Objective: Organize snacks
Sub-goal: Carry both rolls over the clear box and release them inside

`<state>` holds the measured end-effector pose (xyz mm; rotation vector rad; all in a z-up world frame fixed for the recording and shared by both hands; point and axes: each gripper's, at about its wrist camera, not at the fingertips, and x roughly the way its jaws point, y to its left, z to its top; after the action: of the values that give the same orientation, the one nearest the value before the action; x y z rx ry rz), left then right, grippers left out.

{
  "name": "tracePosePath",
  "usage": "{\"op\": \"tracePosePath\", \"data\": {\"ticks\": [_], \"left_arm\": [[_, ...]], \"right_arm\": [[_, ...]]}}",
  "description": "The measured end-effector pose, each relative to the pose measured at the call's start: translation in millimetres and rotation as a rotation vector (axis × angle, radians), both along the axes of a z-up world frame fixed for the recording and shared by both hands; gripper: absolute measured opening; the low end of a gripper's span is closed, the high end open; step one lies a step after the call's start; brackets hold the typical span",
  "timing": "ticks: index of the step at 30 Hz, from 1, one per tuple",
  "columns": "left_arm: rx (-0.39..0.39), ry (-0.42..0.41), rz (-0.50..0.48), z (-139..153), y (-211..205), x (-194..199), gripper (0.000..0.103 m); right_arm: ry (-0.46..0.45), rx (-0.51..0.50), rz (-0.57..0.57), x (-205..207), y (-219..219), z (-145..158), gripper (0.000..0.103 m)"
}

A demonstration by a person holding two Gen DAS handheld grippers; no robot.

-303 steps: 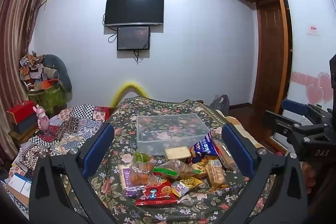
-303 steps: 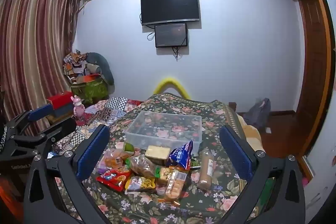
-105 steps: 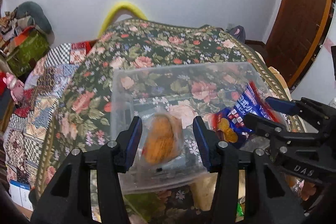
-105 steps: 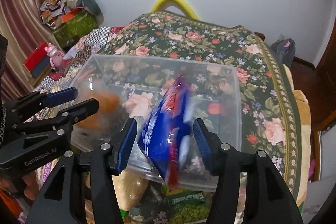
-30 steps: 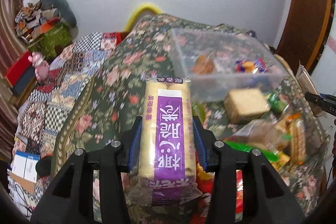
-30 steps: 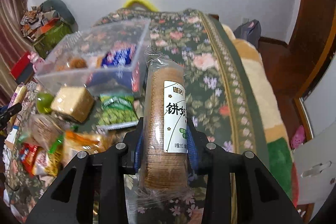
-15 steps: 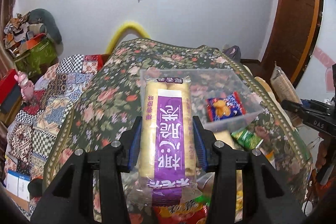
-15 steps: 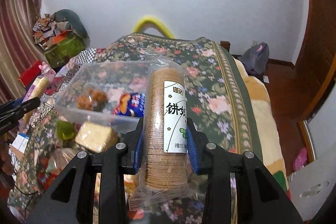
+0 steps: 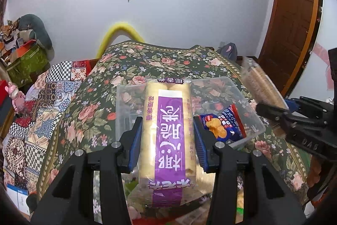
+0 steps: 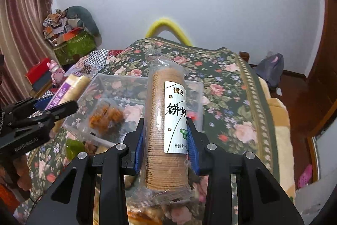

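Observation:
My left gripper [image 9: 167,137] is shut on a long yellow snack pack with a purple label [image 9: 168,134] and holds it just above the near edge of the clear plastic box [image 9: 122,102]. My right gripper [image 10: 166,140] is shut on a clear sleeve of round brown crackers with a white label [image 10: 166,119], held over the box's near right part [image 10: 198,88]. In the box lie a blue chip bag [image 9: 223,125] and a bag of orange-brown snacks [image 10: 105,116]. Each gripper shows in the other's view: the right gripper [image 9: 273,111], the left gripper [image 10: 56,107].
The box sits on a bed with a dark floral cover [image 9: 164,60]. More loose snacks lie under and in front of the grippers, mostly hidden, among them a green item [image 10: 73,148]. A patchwork quilt [image 9: 42,98] lies to the left. A wooden door [image 9: 294,24] stands at the right.
Both grippers have moved forward and closer to the box, still holding their packs. The crackers and the purple-label pack now hang over the box.

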<state>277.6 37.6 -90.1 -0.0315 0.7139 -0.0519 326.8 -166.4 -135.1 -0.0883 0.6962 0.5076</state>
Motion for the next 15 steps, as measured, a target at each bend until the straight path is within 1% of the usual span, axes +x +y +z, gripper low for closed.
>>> {"op": "tracePosePath", "data": {"ticks": [4, 8, 13, 15], "left_arm": [[-0.003, 0.018, -0.001, -5.9, -1.0, 13.8, 0.045], [-0.02, 0.061, -0.004, -18.1, -2.6, 33.0, 0.045], [-0.018, 0.107, 0.007, -34.2, -3.5, 47.9, 0.045], [-0.042, 0.134, 0.006, -41.0, 0.0, 53.4, 0.045]], "right_arm": [[0.006, -0.031, 0.018, 12.1, 19.4, -4.4, 0.033], [0.028, -0.053, 0.04, 24.1, 36.2, -9.8, 0.033], [0.079, -0.088, 0.054, 37.4, 52.2, -23.3, 0.033], [0.104, -0.096, 0.06, 40.9, 54.4, -30.6, 0.033]]}}
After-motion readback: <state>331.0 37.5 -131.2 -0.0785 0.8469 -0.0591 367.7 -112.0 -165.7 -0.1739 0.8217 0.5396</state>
